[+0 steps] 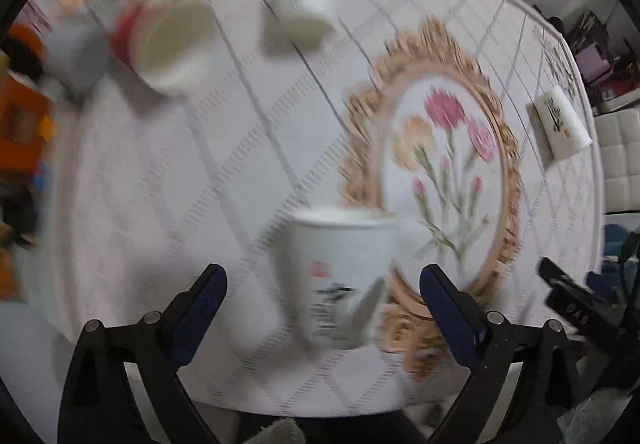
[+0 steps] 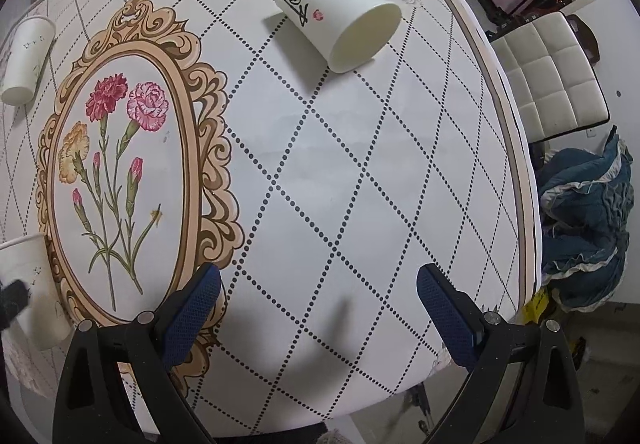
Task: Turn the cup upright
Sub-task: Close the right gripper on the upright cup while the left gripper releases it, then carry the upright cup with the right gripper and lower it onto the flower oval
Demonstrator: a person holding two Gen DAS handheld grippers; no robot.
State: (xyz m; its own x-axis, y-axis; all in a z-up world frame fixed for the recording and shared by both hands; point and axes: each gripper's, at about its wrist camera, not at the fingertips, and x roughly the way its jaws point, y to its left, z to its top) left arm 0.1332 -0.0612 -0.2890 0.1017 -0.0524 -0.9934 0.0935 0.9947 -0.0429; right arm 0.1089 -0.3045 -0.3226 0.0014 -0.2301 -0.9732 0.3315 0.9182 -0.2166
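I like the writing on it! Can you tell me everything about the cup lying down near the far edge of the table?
The cup is white and looks like paper, with black brush writing and a small red stamp on its side. It lies tipped over on the tablecloth, its open mouth facing right and toward the camera, its narrower bottom pointing away to the left. The inside looks plain, cream and empty. Only the cloth touches it; the right gripper is open and well short of it.

White paper cup with dark print and a small red mark — standing upright, rim up, on the edge of the flower medallion. Another white cup with black calligraphy and a red stamp — lying on its side, mouth facing right.
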